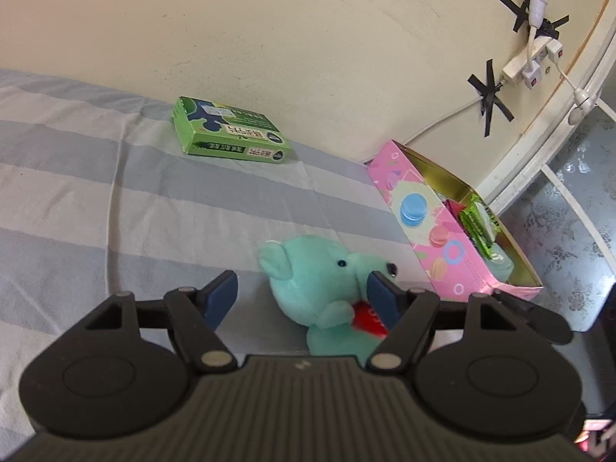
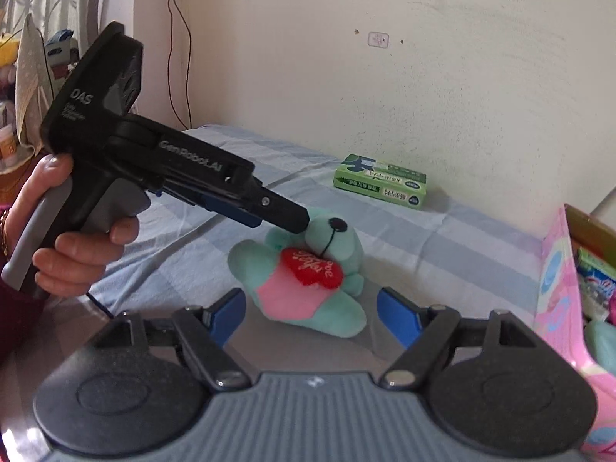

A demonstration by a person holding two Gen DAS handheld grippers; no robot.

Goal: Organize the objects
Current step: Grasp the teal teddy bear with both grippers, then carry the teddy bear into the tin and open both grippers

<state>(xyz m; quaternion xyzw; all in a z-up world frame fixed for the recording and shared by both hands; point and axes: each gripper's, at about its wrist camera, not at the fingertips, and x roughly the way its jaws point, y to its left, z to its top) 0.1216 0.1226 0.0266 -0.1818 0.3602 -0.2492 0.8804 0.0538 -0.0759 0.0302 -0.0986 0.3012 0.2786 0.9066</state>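
A teal plush bear [image 1: 319, 288] with a red heart lies on the striped bedsheet [image 1: 115, 200]. My left gripper [image 1: 302, 300] is open, its jaws on either side of the bear's head, not closed on it. In the right wrist view the bear [image 2: 308, 281] lies in front of my open, empty right gripper [image 2: 312, 315], and the left gripper's [image 2: 296, 219] tip is at the bear's head. A green box [image 1: 231, 131] lies flat near the wall, also in the right wrist view [image 2: 381, 184]. An open pink box [image 1: 442, 227] holds several items.
The wall [image 1: 308, 38] runs behind the bed. A power strip [image 1: 531, 65] with cables is taped to it. A patterned glass door [image 1: 569, 238] stands right of the pink box [image 2: 558, 281]. A hand [image 2: 61, 246] holds the left gripper's handle.
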